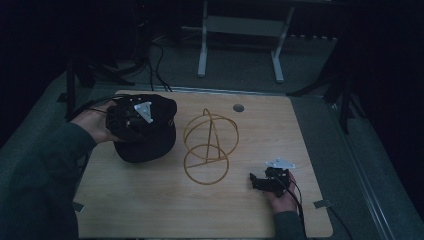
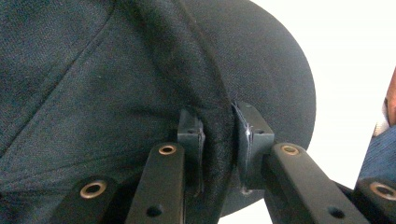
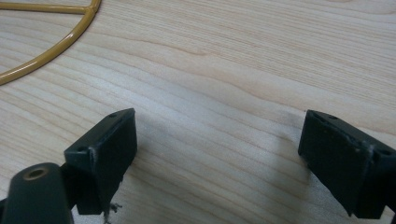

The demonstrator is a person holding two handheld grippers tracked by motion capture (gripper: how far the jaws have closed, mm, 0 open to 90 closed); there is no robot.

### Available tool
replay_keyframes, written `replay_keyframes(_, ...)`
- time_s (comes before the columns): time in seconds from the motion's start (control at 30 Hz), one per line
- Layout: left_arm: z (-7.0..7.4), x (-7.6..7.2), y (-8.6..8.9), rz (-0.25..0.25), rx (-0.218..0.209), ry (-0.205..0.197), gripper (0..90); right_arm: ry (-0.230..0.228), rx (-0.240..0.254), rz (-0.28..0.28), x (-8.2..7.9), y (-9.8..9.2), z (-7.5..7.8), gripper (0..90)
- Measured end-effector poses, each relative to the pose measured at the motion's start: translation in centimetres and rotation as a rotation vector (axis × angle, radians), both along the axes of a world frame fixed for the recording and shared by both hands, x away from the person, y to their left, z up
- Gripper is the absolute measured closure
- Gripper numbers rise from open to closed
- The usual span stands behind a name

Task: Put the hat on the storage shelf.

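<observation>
Black fabric first: a black baseball cap [image 1: 145,135] sits toward the left edge of the wooden table [image 1: 150,210], crown toward the far side. My left gripper [image 1: 131,119] is over the crown, hand coming in from the left edge. In the left gripper view the pads [image 2: 191,135] pinch a raised fold of cap fabric between them, cloth bunched tight in the gap; clamped on the cap, though the grip looks light.

Gold wire stand [image 1: 207,147], made of rings and arcs, stands mid-table, just right of the cap, not touching it as far as I can tell.

My right gripper [image 1: 259,181] rests near the front right corner, well apart from the cap. In the right gripper view its jaws stand wide apart over bare wood grain, with a curve of the wire stand [image 3: 51,56] at the upper left.

Small round grommet [image 1: 238,107] near the far edge.
</observation>
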State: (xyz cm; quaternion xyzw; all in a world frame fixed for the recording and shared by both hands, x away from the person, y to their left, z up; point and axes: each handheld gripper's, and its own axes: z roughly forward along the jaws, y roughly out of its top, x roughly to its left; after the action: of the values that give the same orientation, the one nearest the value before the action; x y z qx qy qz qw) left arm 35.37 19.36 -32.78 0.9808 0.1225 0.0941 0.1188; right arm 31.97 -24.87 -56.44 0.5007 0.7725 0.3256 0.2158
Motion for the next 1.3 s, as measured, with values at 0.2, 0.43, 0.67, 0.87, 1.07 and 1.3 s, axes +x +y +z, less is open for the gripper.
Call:
replay_keyframes(0.2, 0.6, 0.1, -0.4, -0.010, -0.002, -0.002, 74.5, -0.001, 0.000, 0.000, 0.0, 0.0, 0.0, 11.5)
replay_keyframes(0.43, 1.2, 0.1, -0.7, -0.020, -0.021, -0.015, 74.9, 0.000, 0.000, 0.000, 0.0, 0.0, 0.0, 11.5)
replay_keyframes(0.67, 1.8, -0.1, -0.9, -0.034, -0.022, -0.022, 74.9, 0.000, 0.000, -0.001, 0.0, 0.0, 0.0, 11.5)
replay_keyframes(0.87, 2.1, 0.1, -0.9, -0.042, -0.021, -0.025, 74.9, -0.001, 0.000, 0.000, 0.0, 0.0, 0.0, 11.5)
replay_keyframes(1.07, 2.4, 0.0, -1.0, -0.042, -0.034, -0.025, 74.8, 0.000, 0.001, -0.001, 0.0, 0.0, 0.0, 11.5)
replay_keyframes(1.3, 2.8, -0.3, -1.4, -0.068, -0.034, -0.033, 74.8, -0.001, -0.001, 0.001, 0.0, 0.0, 0.0, 11.5)
